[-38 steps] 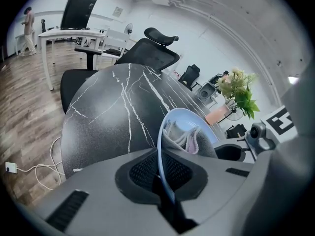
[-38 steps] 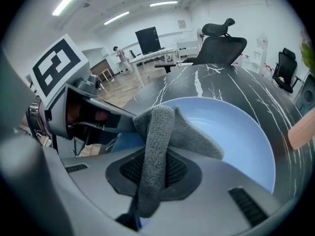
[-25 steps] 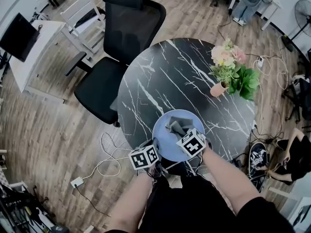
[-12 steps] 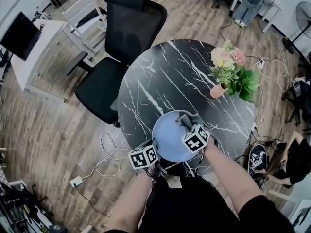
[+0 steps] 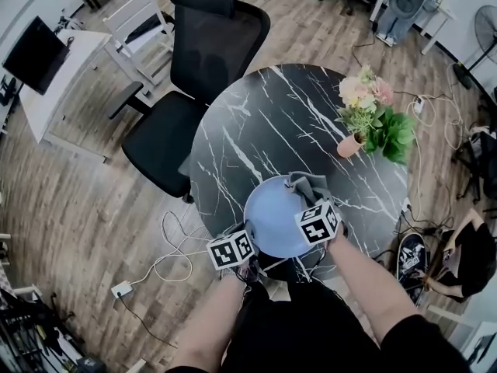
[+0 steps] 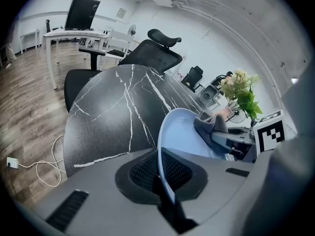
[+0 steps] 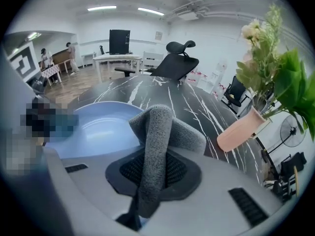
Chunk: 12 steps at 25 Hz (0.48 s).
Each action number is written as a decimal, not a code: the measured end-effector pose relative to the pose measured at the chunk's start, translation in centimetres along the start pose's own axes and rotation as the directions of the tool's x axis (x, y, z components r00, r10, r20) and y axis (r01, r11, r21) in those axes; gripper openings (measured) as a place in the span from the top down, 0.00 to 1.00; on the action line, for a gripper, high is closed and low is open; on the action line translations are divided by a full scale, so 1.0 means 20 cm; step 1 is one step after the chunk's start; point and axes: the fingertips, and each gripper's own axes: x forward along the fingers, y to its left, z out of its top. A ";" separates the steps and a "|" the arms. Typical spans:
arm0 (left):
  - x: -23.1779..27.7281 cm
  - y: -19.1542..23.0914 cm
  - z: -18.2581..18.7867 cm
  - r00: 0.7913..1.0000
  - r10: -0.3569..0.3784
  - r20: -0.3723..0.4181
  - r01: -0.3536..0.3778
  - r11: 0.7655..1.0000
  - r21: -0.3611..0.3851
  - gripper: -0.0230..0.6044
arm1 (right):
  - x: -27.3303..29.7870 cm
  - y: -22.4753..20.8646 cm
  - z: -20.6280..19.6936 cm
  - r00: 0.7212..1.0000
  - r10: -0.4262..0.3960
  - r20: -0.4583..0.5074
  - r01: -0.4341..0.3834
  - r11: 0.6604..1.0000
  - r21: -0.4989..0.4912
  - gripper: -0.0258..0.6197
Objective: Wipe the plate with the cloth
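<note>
1. At the near edge of the round black table (image 5: 256,123), just in front of the person, is a light blue plate (image 5: 272,222).
2. The left claw (image 6: 162,180) is squeezed almost all the way shut. It pinches the thin rim of the plate on the near left side. This holds the plate so it will not slide.
3. The right claw (image 7: 150,178) is shut tight on a gray cloth (image 7: 158,127). A fold of the cloth stands up between its jaws and flops over the front.
4. The cloth is at the far right rim of the plate. Some of it hangs past the rim, over the table.
5. I think the wiping is going on now, because the cloth is right at the plate.
6. The plate looks smooth and clean, with no crumbs or spots that I can see. So I cannot tell which parts are wiped and which are not.
7. The middle and the left side of the plate are bare, with no cloth on them.
8. From the head view, the two marker cubes cover the near rim of the plate and the jaws.
9. I cannot tell if the cloth presses on the plate or just sits beside the rim.
10. I cannot see under the plate, so I do not know if it lies flat on the table or is tipped up a little.
11. A pink flower pot (image 5: 349,144) stands far to the right, well away from the plate.
</note>
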 end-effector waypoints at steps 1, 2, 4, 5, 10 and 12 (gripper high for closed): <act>0.00 0.00 0.00 1.000 0.003 0.002 -0.003 1.000 -0.001 0.92 | -0.01 -0.01 0.01 1.000 -0.008 0.015 0.008 1.000 0.016 0.87; -0.01 0.00 0.01 1.000 0.007 0.004 -0.007 1.000 -0.001 0.92 | -0.03 -0.02 0.02 0.999 -0.014 0.030 0.013 0.999 0.031 0.87; -0.01 0.00 0.01 1.000 0.007 0.006 -0.007 1.000 -0.003 0.92 | -0.05 -0.02 0.04 0.998 -0.018 0.058 0.014 0.998 0.057 0.87; 0.00 0.00 0.00 1.000 0.003 0.005 -0.003 1.000 -0.005 0.92 | -0.06 -0.01 0.05 0.997 -0.015 0.070 0.010 0.998 0.067 0.87; 0.00 0.00 0.00 1.000 0.003 0.010 -0.003 1.000 -0.007 0.92 | -0.10 0.09 0.07 0.994 0.062 0.095 -0.072 0.993 0.097 0.87; 0.00 0.00 0.00 1.000 0.004 0.012 -0.004 1.000 -0.008 0.92 | -0.11 0.17 0.07 0.987 0.126 0.096 -0.138 0.982 0.130 0.87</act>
